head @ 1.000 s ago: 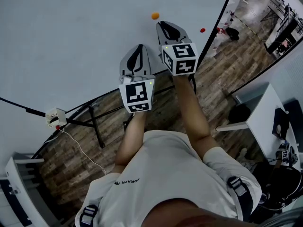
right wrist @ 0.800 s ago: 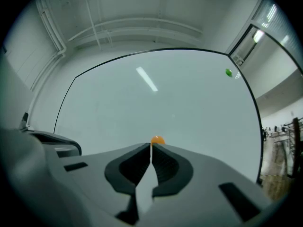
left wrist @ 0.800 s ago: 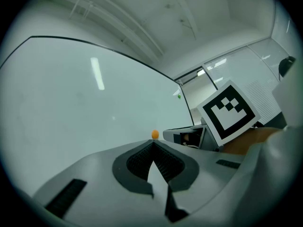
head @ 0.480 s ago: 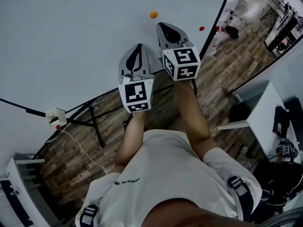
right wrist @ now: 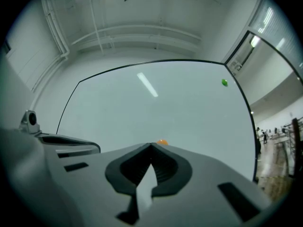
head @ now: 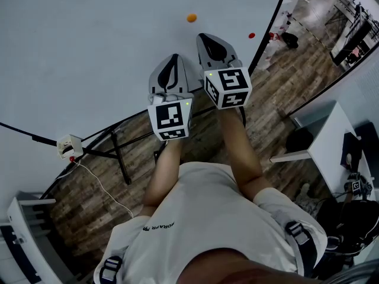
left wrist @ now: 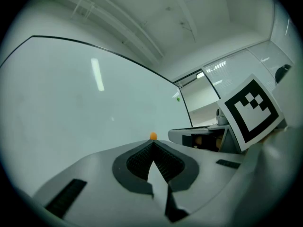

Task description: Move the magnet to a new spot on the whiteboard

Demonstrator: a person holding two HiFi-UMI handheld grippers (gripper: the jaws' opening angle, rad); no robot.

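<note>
A small orange magnet [head: 191, 18] sticks to the whiteboard [head: 89, 40], just beyond both gripper tips. My right gripper [head: 205, 36] points at the board with its jaws shut and empty, its tip a short way below and right of the magnet. My left gripper [head: 172, 60] is also shut and empty, lower and to the left. In the right gripper view the magnet [right wrist: 162, 142] peeks over the closed tips [right wrist: 151, 146]. The left gripper view shows the magnet [left wrist: 153, 136] right above its closed tips [left wrist: 152, 144].
A red magnet [head: 251, 35] sits near the board's right edge, and a green magnet [right wrist: 224, 82] higher up. Below the board are its black stand legs [head: 118, 152], a white box with a cable [head: 70, 147] and wood floor. A white table [head: 331, 141] stands right.
The right gripper's jaws have closed from slightly apart, and it has drawn back a little from the board. The orange magnet stays on the board. The left gripper has hardly moved.
</note>
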